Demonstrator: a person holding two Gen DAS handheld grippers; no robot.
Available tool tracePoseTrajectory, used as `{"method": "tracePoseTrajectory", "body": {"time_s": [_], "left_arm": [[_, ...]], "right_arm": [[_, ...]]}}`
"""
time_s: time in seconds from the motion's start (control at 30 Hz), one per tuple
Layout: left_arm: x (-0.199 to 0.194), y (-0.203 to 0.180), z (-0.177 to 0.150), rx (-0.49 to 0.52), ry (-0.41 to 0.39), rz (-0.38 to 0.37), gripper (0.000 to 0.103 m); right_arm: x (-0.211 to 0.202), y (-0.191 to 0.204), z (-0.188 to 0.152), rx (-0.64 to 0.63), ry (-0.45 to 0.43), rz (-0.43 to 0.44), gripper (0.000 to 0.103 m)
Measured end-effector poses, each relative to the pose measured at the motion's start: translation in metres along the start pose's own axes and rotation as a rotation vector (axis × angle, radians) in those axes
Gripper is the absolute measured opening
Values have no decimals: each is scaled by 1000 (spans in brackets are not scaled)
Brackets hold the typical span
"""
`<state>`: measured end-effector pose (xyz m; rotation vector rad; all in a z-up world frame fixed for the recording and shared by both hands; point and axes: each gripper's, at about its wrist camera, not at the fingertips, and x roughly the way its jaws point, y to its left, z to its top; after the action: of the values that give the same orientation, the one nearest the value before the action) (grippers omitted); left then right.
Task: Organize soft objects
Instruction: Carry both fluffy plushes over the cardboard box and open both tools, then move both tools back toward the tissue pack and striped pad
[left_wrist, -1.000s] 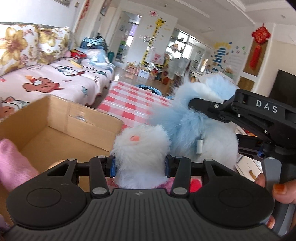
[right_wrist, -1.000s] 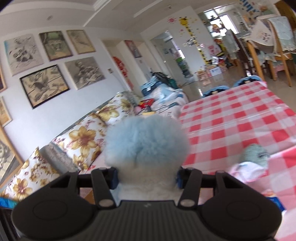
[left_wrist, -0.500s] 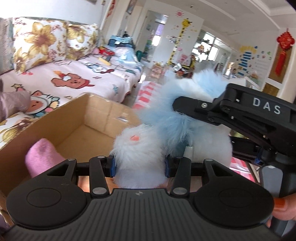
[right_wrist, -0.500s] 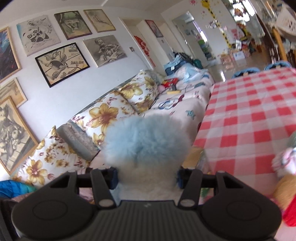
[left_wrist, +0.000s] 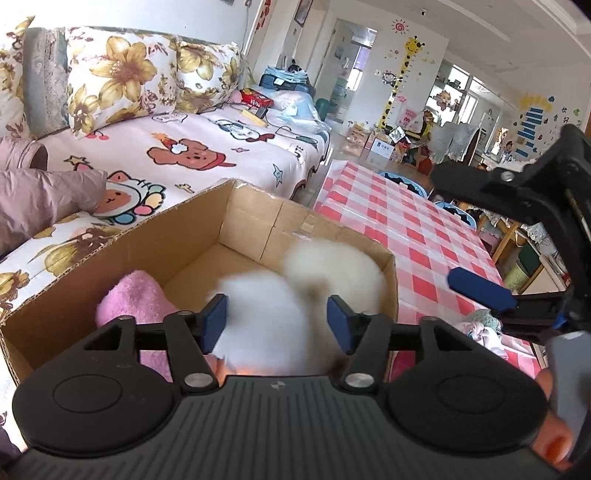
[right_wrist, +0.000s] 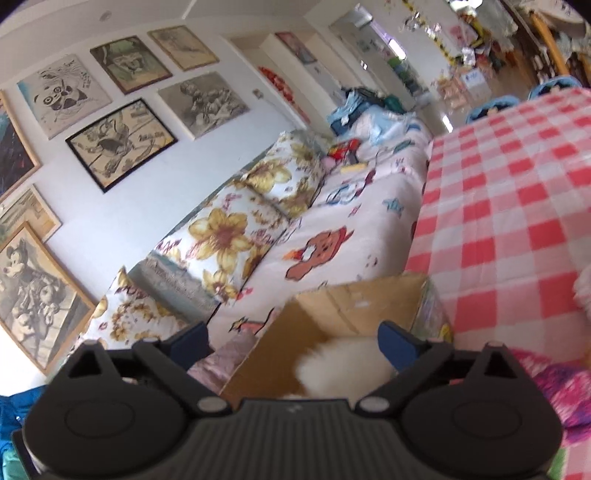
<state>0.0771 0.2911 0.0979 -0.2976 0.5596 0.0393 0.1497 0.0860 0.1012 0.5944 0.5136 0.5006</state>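
Note:
A fluffy white plush toy (left_wrist: 295, 295) lies blurred inside the open cardboard box (left_wrist: 258, 221), beside a pink plush (left_wrist: 133, 299). My left gripper (left_wrist: 277, 321) is open just above it, holding nothing. My right gripper (right_wrist: 295, 343) is open above the box (right_wrist: 351, 306), with the white plush (right_wrist: 343, 365) below its jaws. In the left wrist view the right gripper's blue pad (left_wrist: 480, 291) shows at the right, over the table.
The box stands at the edge of a red-checked table (left_wrist: 406, 229), next to a sofa (left_wrist: 184, 147) with flowered cushions. Small soft items (left_wrist: 480, 325) lie on the table right of the box. A pink-magenta knitted item (right_wrist: 561, 391) lies beside the box.
Both grippers held the white and blue plush above the box; both have opened and the plush has dropped into the box.

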Motion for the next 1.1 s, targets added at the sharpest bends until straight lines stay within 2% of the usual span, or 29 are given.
{"method": "tracePoseTrajectory", "body": {"time_s": [0.13, 0.33, 0.77, 1.1], "left_arm": [[-6, -4, 0, 32, -19, -10, 74], [-13, -8, -2, 70, -27, -29, 75], [-19, -22, -13, 171, -19, -81, 78], [-17, -29, -20, 239, 10, -123, 79]], "right_arm": [[-14, -6, 7, 15, -43, -27, 99], [-37, -12, 11, -33, -89, -94, 100], [-62, -34, 4, -81, -87, -223, 101], [-82, -46, 0, -125, -91, -280, 102]]}}
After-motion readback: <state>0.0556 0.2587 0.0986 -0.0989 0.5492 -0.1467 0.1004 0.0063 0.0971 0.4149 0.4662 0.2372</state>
